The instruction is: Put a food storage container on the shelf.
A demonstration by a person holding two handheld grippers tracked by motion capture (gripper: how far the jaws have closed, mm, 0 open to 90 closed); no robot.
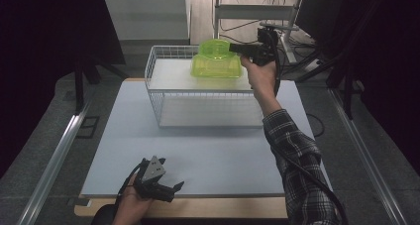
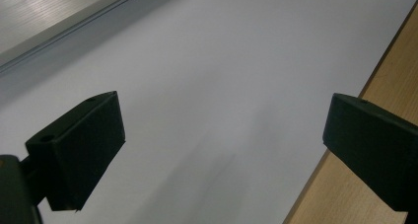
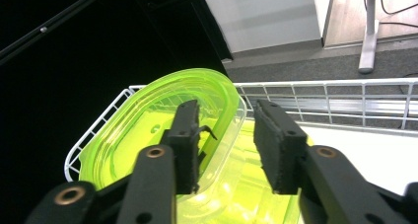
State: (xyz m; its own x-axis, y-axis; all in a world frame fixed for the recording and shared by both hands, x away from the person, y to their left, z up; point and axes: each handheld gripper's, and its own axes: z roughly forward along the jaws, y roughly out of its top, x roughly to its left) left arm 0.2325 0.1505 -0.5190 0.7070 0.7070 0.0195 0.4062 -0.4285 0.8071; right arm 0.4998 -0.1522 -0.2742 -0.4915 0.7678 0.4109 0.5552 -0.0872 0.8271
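A clear lime-green container (image 1: 216, 69) sits on the upper shelf of a white wire basket (image 1: 159, 93). Its lid (image 1: 216, 48) stands tilted on edge against it. My right gripper (image 1: 232, 48) reaches in from the right at the lid's top. In the right gripper view the lid's rim (image 3: 148, 120) passes between the two jaws of the right gripper (image 3: 224, 140). The left pad lies by the lid; the right pad stands off it, so the gripper is open. The container's base (image 3: 246, 192) lies below. My left gripper (image 1: 174, 191) rests near the table's front edge, open and empty (image 2: 222, 135).
A pale mat (image 1: 208, 155) covers the table, with a wooden strip (image 2: 384, 76) along its front edge. Metal rails (image 1: 54, 155) run along both sides. Cables and a stand (image 1: 292, 31) are behind the basket. The basket's wire wall (image 3: 345, 93) rises just beyond the lid.
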